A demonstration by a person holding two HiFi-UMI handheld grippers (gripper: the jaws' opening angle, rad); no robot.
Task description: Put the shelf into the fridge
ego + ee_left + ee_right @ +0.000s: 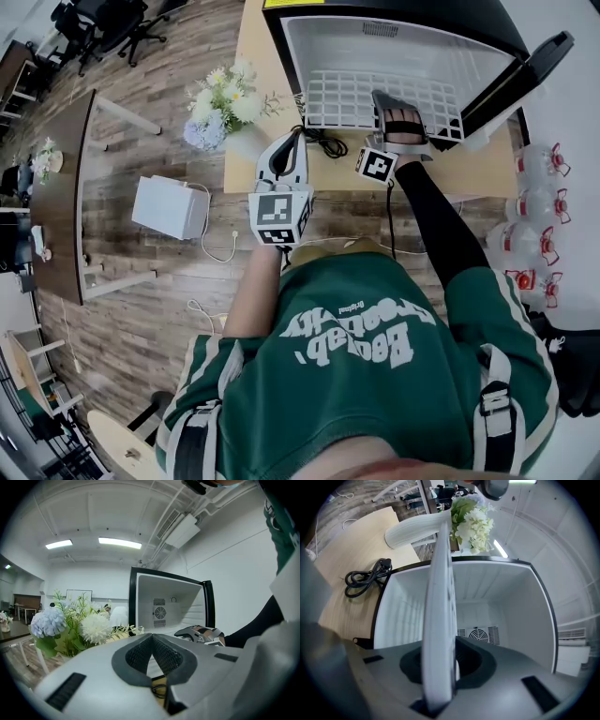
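Note:
The white wire shelf (pixel 375 98) lies flat in the mouth of the open mini fridge (pixel 394 37), which stands on a wooden table (pixel 248 159). My right gripper (pixel 392 105) is shut on the shelf's near edge. In the right gripper view the shelf (pixel 440 597) runs edge-on between the jaws of that gripper (pixel 443 660) and points into the white fridge (pixel 511 611). Left of the fridge, my left gripper (pixel 284 161) hovers over the table edge, shut and empty. The left gripper (pixel 152 638) faces the fridge (pixel 164 602) from the side.
The fridge door (pixel 525 75) hangs open to the right. A vase of flowers (pixel 225 103) stands at the table's left corner, with a coiled black cable (pixel 323 142) beside the fridge. A white box (pixel 169 208) sits on the floor, and water bottles (pixel 539 202) stand at the right.

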